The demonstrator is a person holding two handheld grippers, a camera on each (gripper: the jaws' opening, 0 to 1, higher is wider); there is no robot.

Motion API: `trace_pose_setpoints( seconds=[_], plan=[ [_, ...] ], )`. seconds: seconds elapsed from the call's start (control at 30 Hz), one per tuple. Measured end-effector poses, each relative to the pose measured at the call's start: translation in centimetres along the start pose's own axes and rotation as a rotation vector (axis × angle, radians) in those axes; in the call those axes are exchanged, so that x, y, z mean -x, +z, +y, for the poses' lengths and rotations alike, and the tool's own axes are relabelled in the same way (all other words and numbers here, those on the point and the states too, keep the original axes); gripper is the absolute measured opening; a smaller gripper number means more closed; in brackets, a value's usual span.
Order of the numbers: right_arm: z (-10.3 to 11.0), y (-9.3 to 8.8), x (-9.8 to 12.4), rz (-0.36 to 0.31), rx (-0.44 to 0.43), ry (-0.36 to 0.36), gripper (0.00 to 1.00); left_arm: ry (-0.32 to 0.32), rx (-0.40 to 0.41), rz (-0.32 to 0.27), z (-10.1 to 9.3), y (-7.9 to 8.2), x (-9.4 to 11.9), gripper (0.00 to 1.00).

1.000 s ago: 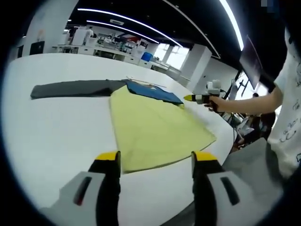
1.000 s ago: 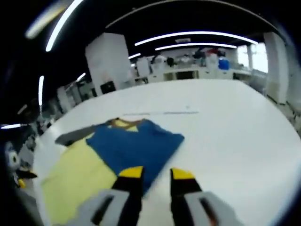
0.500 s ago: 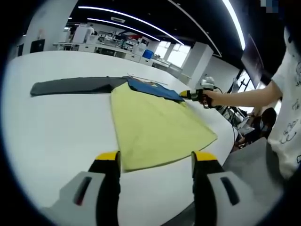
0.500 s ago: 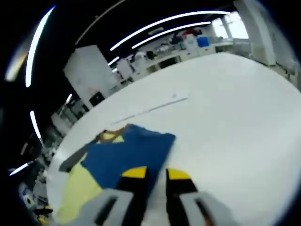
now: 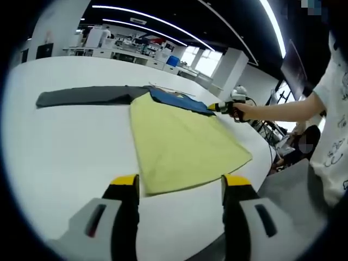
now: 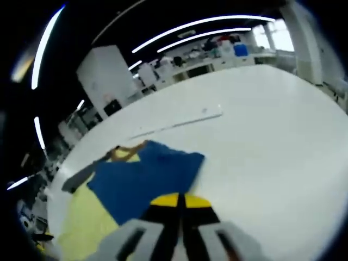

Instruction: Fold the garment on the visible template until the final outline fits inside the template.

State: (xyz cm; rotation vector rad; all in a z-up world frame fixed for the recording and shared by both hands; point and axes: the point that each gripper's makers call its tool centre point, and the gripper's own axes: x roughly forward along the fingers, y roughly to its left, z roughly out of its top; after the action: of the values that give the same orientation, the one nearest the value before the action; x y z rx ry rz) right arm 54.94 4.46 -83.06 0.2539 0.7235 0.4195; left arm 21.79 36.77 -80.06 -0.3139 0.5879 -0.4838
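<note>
The garment lies flat on the white table (image 5: pixel 65 152): a yellow body (image 5: pixel 182 144), a dark grey sleeve (image 5: pixel 81 97) stretched to the left and a blue sleeve (image 5: pixel 179 101) at the far end. My left gripper (image 5: pixel 179 182) hovers open over the table just short of the yellow hem. Held in a person's hand, my right gripper (image 5: pixel 219 107) touches the blue sleeve's right corner. In the right gripper view its jaws (image 6: pixel 180 200) are shut at the edge of the blue sleeve (image 6: pixel 144 176), with the yellow body (image 6: pixel 87 217) to the left.
A thin pale strip (image 6: pixel 179 124) lies on the table (image 6: pixel 272 136) beyond the garment. The person's arm (image 5: pixel 277 111) and white shirt (image 5: pixel 334 109) stand at the table's right edge. Desks and shelves (image 5: pixel 125 49) fill the far background.
My right gripper's jaws have closed at the blue sleeve's edge, having been slightly apart before. The left gripper and the garment have stayed put.
</note>
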Motion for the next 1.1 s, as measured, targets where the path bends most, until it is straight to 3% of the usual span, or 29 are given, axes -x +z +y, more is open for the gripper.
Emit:
trace_pose_setpoints(
  seconds=[0.23,0.83,0.97,1.1],
  plan=[
    [-0.7,0.8,-0.9,0.0,0.018,-0.012,0.0,0.0,0.002,-0.001,0.1,0.1,-0.1,0.58],
    [0.0,0.7,-0.2,0.0,0.072,-0.006,0.01,0.01,0.019,-0.035,0.5,0.9,0.5,0.59],
    [0.8,1.4,0.0,-0.027,0.114,0.049,0.16,0.005,0.034,-0.055,0.5,1.3,0.5,0.59],
    [2.6,1.0,1.5,-0.032,0.233,0.11,0.33,0.0,0.034,-0.058,0.4,1.4,0.3,0.6]
  ],
)
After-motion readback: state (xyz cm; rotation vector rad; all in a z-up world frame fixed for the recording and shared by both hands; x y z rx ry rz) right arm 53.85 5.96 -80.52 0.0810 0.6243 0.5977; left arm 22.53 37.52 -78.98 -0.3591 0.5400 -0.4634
